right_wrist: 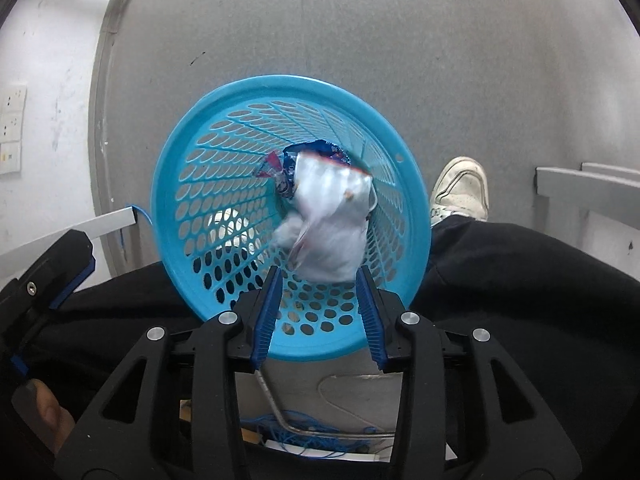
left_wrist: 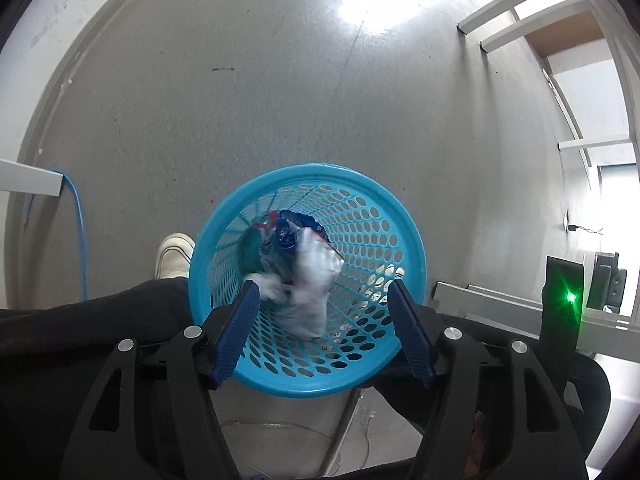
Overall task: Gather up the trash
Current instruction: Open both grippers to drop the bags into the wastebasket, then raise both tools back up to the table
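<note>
A round blue mesh basket stands on the grey floor between a person's legs. Inside it lie a blurred, crumpled white wad of trash and a blue printed wrapper. My left gripper hangs over the basket's mouth, open wide, with nothing touching its blue pads. My right gripper also points down into the basket and is open. The white wad's lower edge shows just past its tips, apart from both pads. The left gripper's finger shows at the left of the right wrist view.
A white shoe and black trouser legs flank the basket. A blue cable runs by a white beam at left. White metal frames stand at right, beside a device with a green light. Wall sockets sit at left.
</note>
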The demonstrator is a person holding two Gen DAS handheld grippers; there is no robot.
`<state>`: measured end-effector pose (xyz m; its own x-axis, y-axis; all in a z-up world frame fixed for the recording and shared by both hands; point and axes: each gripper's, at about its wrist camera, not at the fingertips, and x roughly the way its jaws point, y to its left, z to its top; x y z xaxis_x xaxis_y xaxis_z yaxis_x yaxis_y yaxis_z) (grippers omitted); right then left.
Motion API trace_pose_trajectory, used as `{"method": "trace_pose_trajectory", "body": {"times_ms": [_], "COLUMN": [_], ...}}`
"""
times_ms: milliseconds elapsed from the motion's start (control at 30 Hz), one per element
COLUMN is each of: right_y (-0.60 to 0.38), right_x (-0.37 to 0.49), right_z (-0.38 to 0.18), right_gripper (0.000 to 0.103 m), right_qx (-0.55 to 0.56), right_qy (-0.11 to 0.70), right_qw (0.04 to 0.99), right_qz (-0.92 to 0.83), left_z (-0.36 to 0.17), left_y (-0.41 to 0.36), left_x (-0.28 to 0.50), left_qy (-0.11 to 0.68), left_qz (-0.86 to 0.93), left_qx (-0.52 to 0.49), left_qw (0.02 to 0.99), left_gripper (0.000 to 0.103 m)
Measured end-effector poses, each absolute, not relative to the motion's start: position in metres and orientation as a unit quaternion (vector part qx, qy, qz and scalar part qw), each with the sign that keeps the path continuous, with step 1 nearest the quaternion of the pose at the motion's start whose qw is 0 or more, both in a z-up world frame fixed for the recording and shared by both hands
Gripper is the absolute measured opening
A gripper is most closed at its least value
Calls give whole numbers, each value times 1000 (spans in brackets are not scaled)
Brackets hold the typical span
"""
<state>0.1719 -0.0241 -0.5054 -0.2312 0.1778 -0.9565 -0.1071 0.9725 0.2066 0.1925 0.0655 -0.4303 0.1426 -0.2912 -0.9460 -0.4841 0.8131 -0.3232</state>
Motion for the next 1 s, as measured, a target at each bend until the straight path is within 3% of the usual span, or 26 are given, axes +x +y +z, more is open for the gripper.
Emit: {"method": "trace_pose_trajectory", "body": {"times_ms": [433, 1000], "right_y": [-17, -38], "right_x": [154, 100], "right_z": [-451, -343], "right_gripper": [41, 53], "right_qx": [-47, -62], "right_qy": [719, 608], "right_qw": [679, 768], "right_qz": [136, 192], "left_z": [-405, -319], "left_y": [58, 37], "left_x": [183, 132], "left_qy": [630, 539], "left_qz": [81, 85], "left_qx": [-266, -187], "left_qw": [725, 817], "left_gripper": [64, 66]}}
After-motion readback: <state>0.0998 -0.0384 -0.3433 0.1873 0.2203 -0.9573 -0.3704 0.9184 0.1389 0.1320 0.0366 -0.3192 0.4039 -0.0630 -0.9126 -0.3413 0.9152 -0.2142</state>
